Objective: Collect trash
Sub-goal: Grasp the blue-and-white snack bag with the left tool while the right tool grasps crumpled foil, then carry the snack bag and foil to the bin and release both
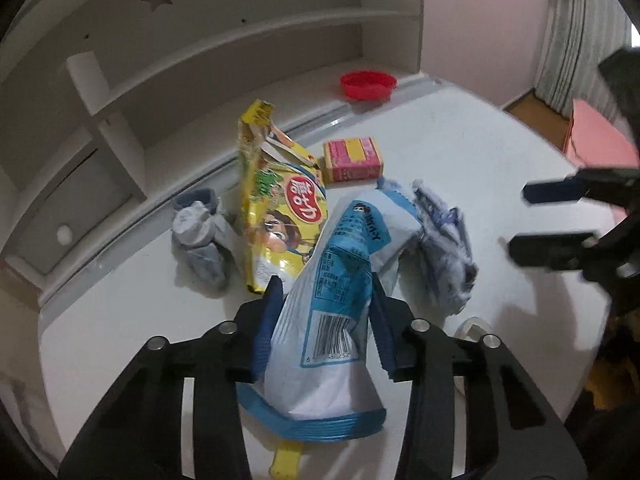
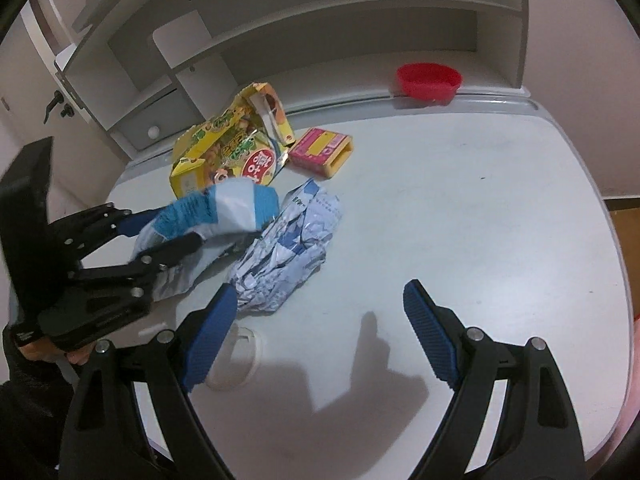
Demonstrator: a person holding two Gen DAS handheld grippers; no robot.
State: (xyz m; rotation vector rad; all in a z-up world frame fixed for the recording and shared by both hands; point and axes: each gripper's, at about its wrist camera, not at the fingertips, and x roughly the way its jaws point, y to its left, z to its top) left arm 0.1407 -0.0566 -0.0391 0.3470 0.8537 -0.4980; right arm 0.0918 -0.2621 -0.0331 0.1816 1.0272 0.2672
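So, quick count of what's on the white surface (image 2: 460, 208): one blue-and-white snack bag (image 1: 340, 264), one crumpled blue-white wrapper (image 2: 288, 248), one yellow snack box (image 2: 224, 152), one small pink box (image 2: 320, 152), one balled-up grey sock (image 1: 198, 236) and one red bowl (image 2: 428, 80) way at the back by the shelf unit (image 1: 132, 92). The left gripper (image 1: 326, 292) has its fingers clamped on the blue-and-white snack bag, near the barcode end. The right gripper (image 2: 316, 304) has its fingers spread wide with nothing between them, sitting just beside the crumpled wrapper. There's also one clear ring-shaped thing (image 2: 236, 356) lying under the right fingers.
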